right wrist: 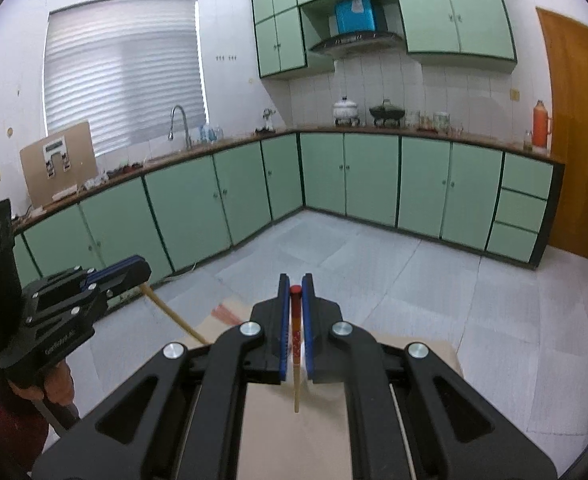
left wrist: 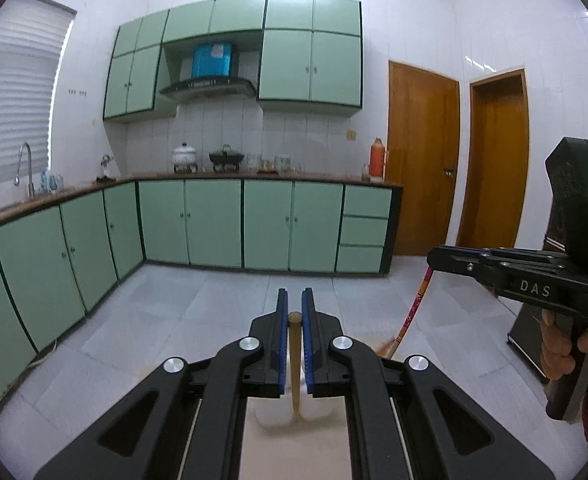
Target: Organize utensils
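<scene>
My left gripper (left wrist: 295,300) is shut on a plain wooden chopstick (left wrist: 294,364), which hangs down toward a white container (left wrist: 270,416) on a tan surface. My right gripper (right wrist: 296,286) is shut on a red-topped patterned chopstick (right wrist: 296,344), held upright above the tan surface (right wrist: 294,440). In the left wrist view the right gripper (left wrist: 438,258) sits to the right with the red chopstick (left wrist: 412,308) slanting down from it. In the right wrist view the left gripper (right wrist: 142,270) is at the left with the wooden chopstick (right wrist: 174,314) slanting down.
Both grippers are held high over a tan cardboard box top (right wrist: 414,352). Beyond lie a grey tiled floor (left wrist: 174,312) and green kitchen cabinets (left wrist: 214,224) with pots and a red thermos (left wrist: 377,158) on the counter. Wooden doors (left wrist: 422,160) stand at the right.
</scene>
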